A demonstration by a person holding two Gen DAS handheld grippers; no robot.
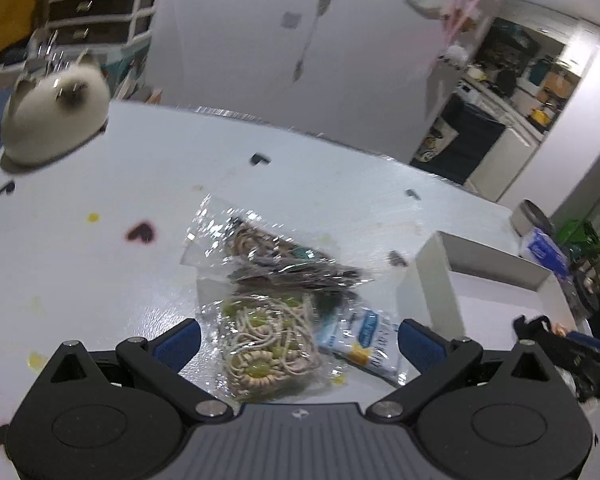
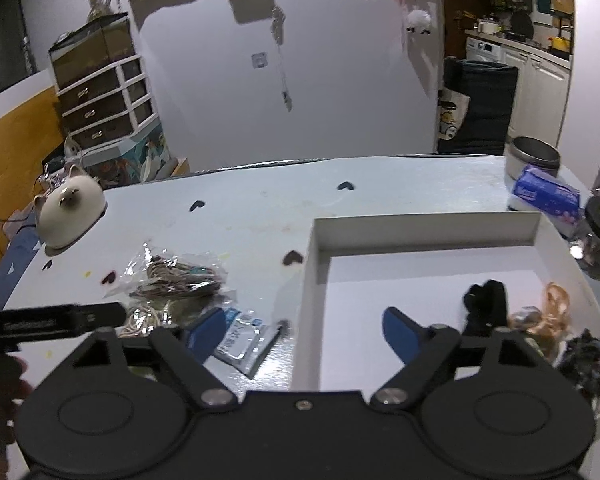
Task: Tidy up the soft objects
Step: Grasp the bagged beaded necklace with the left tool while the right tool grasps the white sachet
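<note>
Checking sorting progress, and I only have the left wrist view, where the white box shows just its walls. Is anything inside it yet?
Observer: Yes. In the right wrist view the white box holds a black fabric piece on its right side.
Operator: Only that one?
Observer: No. A tan bundle and a dark tangled bundle lie further right of it.
Operator: Is the right gripper carrying something?
Observer: No. The right gripper has open jaws with nothing between them.
</note>
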